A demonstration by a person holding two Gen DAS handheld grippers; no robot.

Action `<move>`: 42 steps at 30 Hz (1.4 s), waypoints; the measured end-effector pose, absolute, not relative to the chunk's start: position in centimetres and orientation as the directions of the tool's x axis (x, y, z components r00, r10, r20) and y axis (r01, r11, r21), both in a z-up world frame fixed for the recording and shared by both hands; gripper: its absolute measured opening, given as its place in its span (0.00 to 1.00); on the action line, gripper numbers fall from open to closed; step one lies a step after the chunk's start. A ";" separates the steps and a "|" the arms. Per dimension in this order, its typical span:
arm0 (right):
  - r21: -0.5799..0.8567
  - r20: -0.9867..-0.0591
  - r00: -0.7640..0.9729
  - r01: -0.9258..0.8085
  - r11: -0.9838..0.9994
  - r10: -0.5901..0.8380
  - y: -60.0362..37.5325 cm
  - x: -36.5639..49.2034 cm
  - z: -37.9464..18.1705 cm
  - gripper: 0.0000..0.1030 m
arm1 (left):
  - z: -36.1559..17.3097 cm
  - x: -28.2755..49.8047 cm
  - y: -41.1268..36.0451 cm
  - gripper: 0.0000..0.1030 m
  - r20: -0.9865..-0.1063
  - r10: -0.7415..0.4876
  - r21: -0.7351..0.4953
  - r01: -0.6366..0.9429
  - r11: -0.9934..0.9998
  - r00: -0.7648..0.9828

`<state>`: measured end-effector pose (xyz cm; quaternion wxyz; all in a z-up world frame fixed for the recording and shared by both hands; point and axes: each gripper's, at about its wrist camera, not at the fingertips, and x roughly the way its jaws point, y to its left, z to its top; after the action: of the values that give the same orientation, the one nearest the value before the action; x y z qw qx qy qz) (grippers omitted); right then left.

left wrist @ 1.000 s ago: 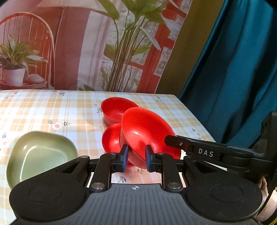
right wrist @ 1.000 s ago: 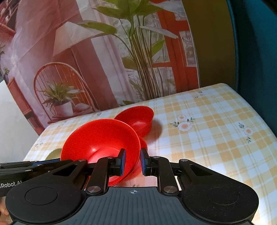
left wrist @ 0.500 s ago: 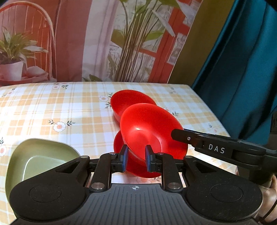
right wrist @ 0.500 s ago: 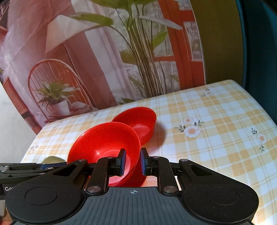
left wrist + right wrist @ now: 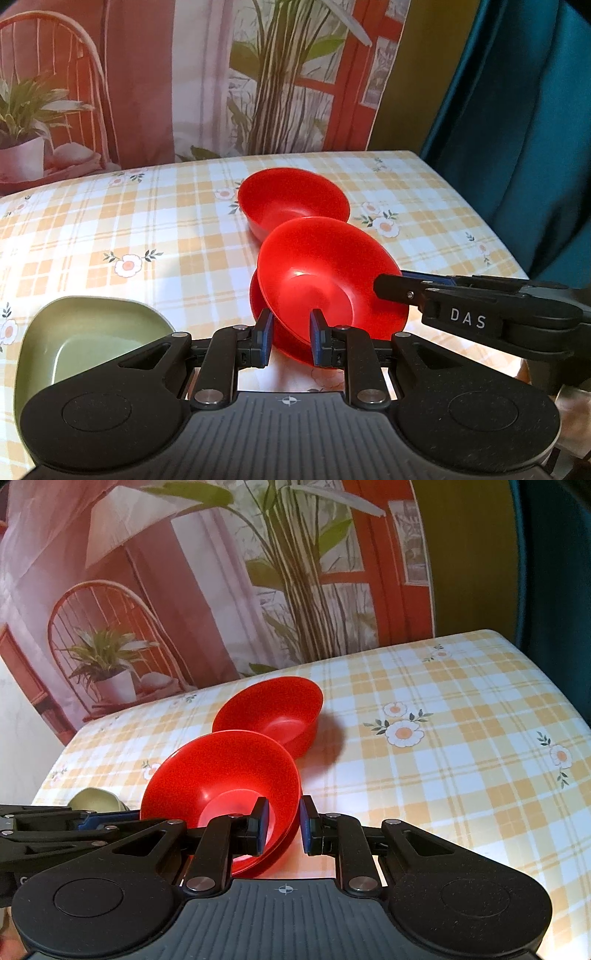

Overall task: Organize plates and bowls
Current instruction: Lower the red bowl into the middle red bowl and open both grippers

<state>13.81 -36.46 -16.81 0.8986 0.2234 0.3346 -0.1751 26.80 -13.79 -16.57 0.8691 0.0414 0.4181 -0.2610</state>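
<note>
A red bowl point(image 5: 325, 273) point(image 5: 221, 775) hangs tilted between both grippers. My left gripper point(image 5: 291, 338) is shut on its near rim, and my right gripper point(image 5: 280, 825) is shut on its opposite rim; the right gripper's fingers point(image 5: 402, 290) show at the bowl's right edge in the left wrist view. Under it a red plate point(image 5: 266, 306) lies on the table. A second red bowl point(image 5: 291, 195) point(image 5: 273, 709) stands upright just behind. A green dish point(image 5: 85, 339) point(image 5: 96, 799) sits at the left.
The table has a yellow checked cloth with flowers point(image 5: 443, 738). A printed backdrop point(image 5: 221, 74) stands at its far edge and a teal curtain point(image 5: 517, 110) hangs beyond its right edge.
The held red bowl has come lower and tipped flatter over the red plate. Both grippers have kept their hold and moved with it.
</note>
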 end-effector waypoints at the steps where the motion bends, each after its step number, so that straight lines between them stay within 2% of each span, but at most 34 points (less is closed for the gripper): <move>1: 0.286 -0.680 0.714 0.465 0.838 -0.164 -36.5 13.8 -16.9 0.17 | -16.6 26.9 -13.8 0.21 -0.751 -0.418 -0.147 0.487 0.861 0.512; 27: 0.224 -0.687 0.699 0.465 0.857 -0.199 -36.1 13.9 -16.6 0.19 | -17.3 27.5 -13.4 0.22 -0.769 -0.404 -0.163 0.460 0.873 0.495; 30: 0.217 -0.682 0.702 0.463 0.859 -0.206 -36.1 13.8 -16.3 0.19 | -16.9 27.5 -13.0 0.26 -0.765 -0.405 -0.167 0.452 0.876 0.502; 31: 0.214 -0.679 0.703 0.463 0.860 -0.209 -36.2 13.7 -16.1 0.19 | -16.8 27.5 -12.9 0.31 -0.761 -0.405 -0.166 0.452 0.877 0.506; 33: 0.209 -0.675 0.706 0.460 0.863 -0.213 -36.4 13.7 -15.7 0.20 | -16.3 27.4 -12.7 0.36 -0.751 -0.405 -0.157 0.454 0.877 0.521; 42: 0.187 -0.648 0.730 0.430 0.883 -0.218 -38.3 14.5 -12.7 0.32 | -12.8 28.0 -12.2 0.36 -0.695 -0.415 -0.121 0.473 0.872 0.587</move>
<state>14.47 -38.31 -12.65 0.9153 0.1646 0.3221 -0.1772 27.98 -12.16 -12.82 0.8900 0.0385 0.3796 -0.2496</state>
